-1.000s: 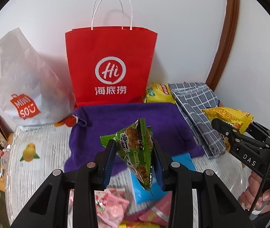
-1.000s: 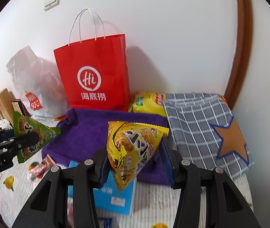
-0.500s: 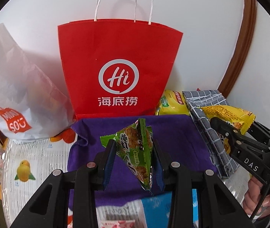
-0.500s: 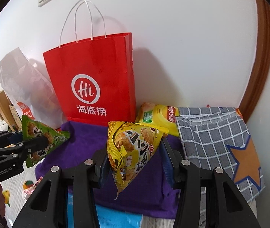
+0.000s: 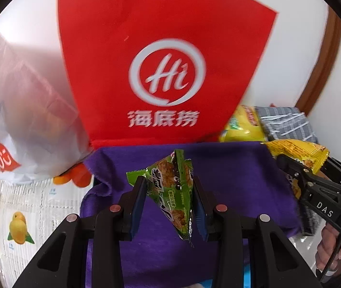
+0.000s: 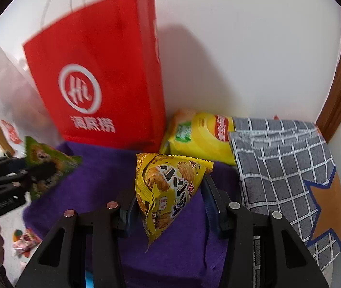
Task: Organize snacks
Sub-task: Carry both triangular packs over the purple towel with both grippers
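Your left tongs (image 5: 169, 198) are clamped on a green triangular snack packet (image 5: 172, 192), its blue pads pressing the packet from both sides so that it hangs point-down between them, above a purple cloth (image 5: 230, 172) spread on the tabletop (image 5: 38, 199). Your right tongs (image 6: 168, 199) are likewise closed on a yellow triangular snack packet (image 6: 168, 192), gripped at its wide upper part with the narrow tip dangling over the same purple cloth. From the left wrist view you can see the right tongs off to the right edge, with your hand (image 5: 336, 247) wrapped around the handle below them; from the right wrist view the left tongs and their green packet sit at the left edge, blurred. Right behind the cloth stands a red paper bag (image 5: 165, 60) with a white "Hi" logo, upright against the white wall (image 6: 242, 48). A translucent white plastic bag (image 5: 19, 110) slumps to its left. To the right of the red bag lies a yellow chip bag (image 6: 201, 139), partly tucked under a grey checked fabric pouch (image 6: 288, 168) bearing an orange star. Small pink wrapped sweets (image 6: 25, 241) lie on the tabletop at the lower left of the right wrist view.
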A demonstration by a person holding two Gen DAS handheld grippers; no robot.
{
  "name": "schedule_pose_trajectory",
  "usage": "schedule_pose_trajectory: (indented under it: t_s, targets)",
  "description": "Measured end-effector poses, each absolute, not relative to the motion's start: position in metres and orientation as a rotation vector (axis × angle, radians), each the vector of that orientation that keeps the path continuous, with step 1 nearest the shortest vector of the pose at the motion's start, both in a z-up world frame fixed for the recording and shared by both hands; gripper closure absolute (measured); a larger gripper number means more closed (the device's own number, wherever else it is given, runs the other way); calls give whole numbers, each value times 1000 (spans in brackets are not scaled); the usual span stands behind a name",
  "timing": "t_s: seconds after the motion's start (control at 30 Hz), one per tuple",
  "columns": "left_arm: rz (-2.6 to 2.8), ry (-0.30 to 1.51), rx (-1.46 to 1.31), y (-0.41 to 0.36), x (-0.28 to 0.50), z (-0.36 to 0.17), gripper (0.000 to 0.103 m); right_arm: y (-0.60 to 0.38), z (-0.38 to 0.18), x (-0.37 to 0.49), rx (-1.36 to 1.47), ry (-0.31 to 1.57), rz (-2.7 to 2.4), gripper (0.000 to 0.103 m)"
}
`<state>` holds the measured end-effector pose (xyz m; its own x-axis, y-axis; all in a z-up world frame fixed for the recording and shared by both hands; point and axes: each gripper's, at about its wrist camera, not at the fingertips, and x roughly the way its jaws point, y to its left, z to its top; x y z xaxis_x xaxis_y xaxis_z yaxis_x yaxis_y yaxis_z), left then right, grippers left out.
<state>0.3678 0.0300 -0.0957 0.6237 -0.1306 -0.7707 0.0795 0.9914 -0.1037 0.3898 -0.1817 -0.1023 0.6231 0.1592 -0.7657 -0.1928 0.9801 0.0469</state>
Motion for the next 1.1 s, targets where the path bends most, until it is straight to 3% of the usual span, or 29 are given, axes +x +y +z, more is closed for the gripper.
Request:
schedule_pose_trajectory:
  t_s: [0.47,1.1]
  targets:
    - [-127,996,-77,37,390,-132,68,-184,-159,411,-56,1025,193,56]
    - [-139,1065,-32,23,397,-147,68,-190,-181,420,-61,1077,195,55]
